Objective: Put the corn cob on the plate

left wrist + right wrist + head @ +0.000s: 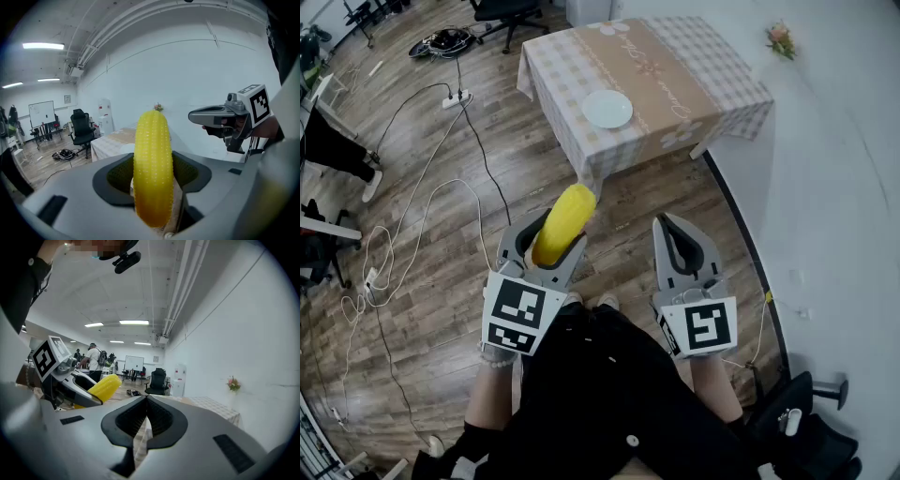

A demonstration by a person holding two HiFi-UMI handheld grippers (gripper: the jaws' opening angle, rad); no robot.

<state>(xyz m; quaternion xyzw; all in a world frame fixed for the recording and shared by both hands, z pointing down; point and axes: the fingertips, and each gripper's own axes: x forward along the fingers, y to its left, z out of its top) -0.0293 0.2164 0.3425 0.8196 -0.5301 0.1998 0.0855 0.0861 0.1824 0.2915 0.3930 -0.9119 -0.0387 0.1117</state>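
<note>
Gripping the corn cob, my left gripper has its grey jaws clamped on the bumpy yellow cylinder. The cob's lower end is buried between the ribbed pads. Right gripper: jaws pressed together, nothing between them. Round white plate sits well ahead on a checked tablecloth.

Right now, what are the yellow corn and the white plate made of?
The corn cob looks like toy plastic or rubber: the same even yellow all over, with tiny bumps in tidy rows. The plate is plain white and smooth, maybe ceramic or plastic; it is too far off to tell which.
</note>
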